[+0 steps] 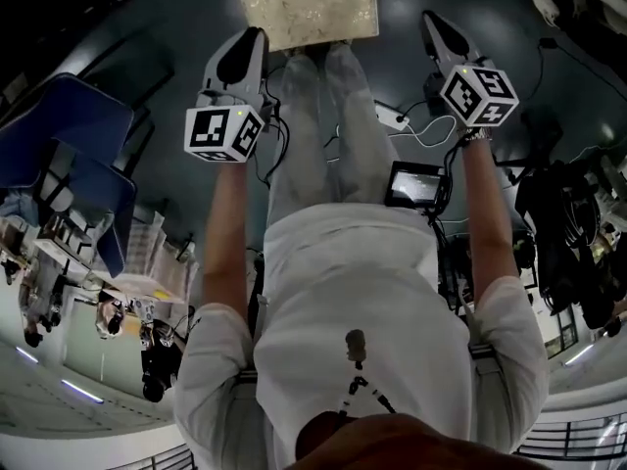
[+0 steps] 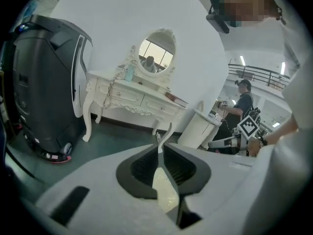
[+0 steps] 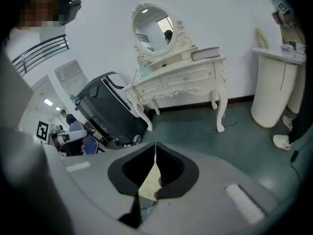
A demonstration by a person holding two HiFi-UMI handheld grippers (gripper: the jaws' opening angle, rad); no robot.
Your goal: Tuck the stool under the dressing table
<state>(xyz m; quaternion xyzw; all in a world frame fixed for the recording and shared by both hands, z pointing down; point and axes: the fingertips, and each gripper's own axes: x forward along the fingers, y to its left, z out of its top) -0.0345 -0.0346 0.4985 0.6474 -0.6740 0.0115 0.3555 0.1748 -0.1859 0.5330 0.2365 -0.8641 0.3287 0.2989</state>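
The stool, with a cream speckled cushion, stands on the dark floor just ahead of the person's legs. My left gripper is beside its left near corner and my right gripper is off its right side; neither holds anything. In the left gripper view the left gripper has its jaws a sliver apart, and the cushion shows below through the gap. In the right gripper view the right gripper has its tips together over the cushion. The white carved dressing table stands at the wall, some way off.
A tall black machine stands left of the table. A white round pedestal stands to its right. Blue chairs are at the left, with cables on the floor. Another person stands further back.
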